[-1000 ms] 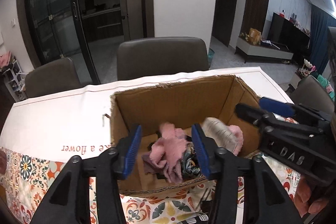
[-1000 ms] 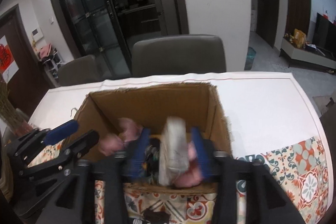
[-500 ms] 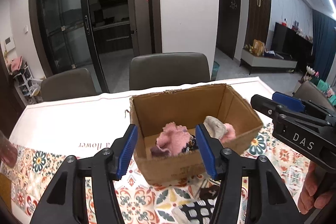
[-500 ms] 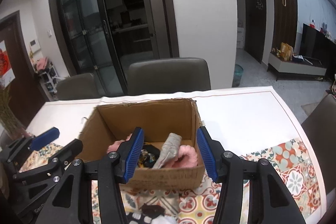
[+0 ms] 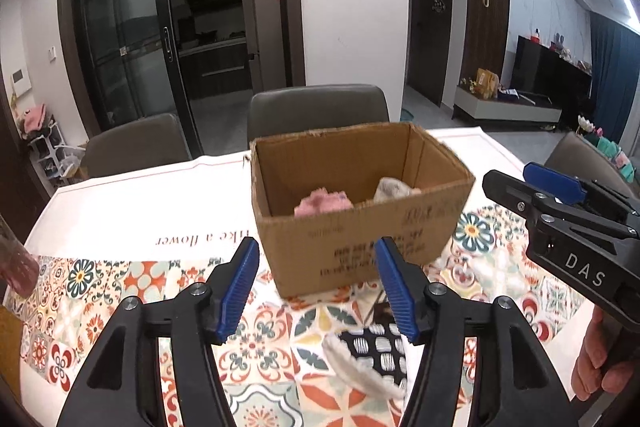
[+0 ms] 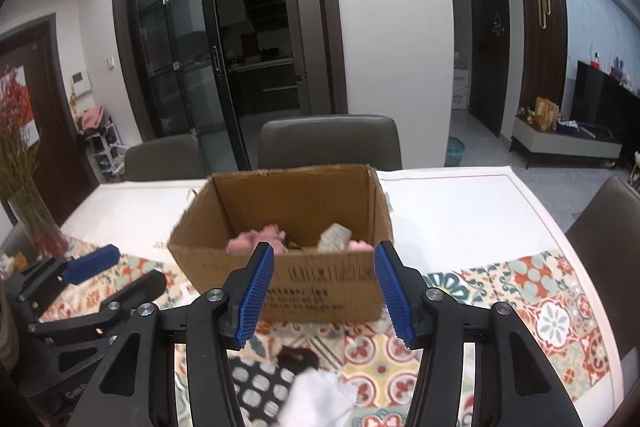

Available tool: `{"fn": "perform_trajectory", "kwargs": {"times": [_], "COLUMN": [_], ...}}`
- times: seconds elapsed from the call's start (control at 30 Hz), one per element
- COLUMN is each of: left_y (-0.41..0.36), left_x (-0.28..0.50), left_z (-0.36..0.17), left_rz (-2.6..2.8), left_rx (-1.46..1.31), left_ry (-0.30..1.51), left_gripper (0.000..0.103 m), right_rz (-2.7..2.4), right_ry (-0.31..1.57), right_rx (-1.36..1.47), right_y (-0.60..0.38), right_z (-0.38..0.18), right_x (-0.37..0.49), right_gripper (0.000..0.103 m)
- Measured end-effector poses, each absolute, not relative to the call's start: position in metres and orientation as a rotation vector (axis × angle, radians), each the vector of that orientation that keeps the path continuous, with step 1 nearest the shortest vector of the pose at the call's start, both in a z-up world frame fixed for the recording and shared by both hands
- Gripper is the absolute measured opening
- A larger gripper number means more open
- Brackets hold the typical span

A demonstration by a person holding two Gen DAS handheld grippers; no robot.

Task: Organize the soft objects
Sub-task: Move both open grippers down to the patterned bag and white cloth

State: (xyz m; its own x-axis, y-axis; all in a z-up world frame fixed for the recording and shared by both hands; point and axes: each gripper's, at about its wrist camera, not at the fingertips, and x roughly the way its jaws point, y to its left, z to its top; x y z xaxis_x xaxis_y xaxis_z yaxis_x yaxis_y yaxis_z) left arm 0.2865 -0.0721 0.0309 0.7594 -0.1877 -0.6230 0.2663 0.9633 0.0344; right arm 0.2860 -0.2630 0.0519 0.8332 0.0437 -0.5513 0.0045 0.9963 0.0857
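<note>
**Status: Some Soft Items Boxed, More Left on the Counter**

Left wrist view. My left tongs (image 5: 316, 285) are empty, and their jaws are opening with nothing between the blue pads. They hang above the patterned cloth of the counter (image 5: 120, 203), on the near side of the cardboard box (image 5: 360, 223). The box stands upright and open-topped. Inside it I can see a pink fluffy item (image 5: 322, 203) and a pale grey knitted item (image 5: 392, 187); I judge these as already stowed. On the counter, just in front of the box and below my tongs, lie a black-and-white patterned cloth (image 5: 372, 347) and a white fabric piece (image 5: 356, 371) that overlaps it. Both are blurred, so I cannot name them more exactly. My right tongs (image 5: 520, 183) appear at the right edge, with fingers of my hand (image 5: 596, 367) on the grip below.

Right wrist view. My right tongs (image 6: 324, 291) are released, jaws well apart, nothing held. The same box (image 6: 320, 287) sits beyond them with the pink item (image 6: 256, 241) and the grey item (image 6: 334, 237) showing above its near wall. In front of the box lie the patterned cloth (image 6: 256, 383), a small dark item (image 6: 298, 357) and the white piece (image 6: 320, 403). My left tongs (image 6: 116, 275) are at the left edge.

Assessment: the task is partly done. At least three items remain outside the box and, in my judgement, are next for collection.
</note>
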Motion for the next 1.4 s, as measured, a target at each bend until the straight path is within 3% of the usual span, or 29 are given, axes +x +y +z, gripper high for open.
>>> {"fn": "perform_trajectory", "kwargs": {"times": [0.7,1.4], "left_y": [-0.063,-0.073], "left_x": [0.219,0.242], "left_z": [-0.037,-0.091], "left_rz": [-0.299,-0.304], "left_rx": [0.05,0.039], "left_ry": [0.732,0.857], "left_gripper": [0.06,0.06], "right_rz": [0.042,0.148], "right_ry": [0.703,0.936], "right_rx": [0.057,0.012], "right_y": [-0.259,-0.254], "right_z": [-0.017,-0.09], "right_x": [0.229,0.252], "right_gripper": [0.054,0.054]}}
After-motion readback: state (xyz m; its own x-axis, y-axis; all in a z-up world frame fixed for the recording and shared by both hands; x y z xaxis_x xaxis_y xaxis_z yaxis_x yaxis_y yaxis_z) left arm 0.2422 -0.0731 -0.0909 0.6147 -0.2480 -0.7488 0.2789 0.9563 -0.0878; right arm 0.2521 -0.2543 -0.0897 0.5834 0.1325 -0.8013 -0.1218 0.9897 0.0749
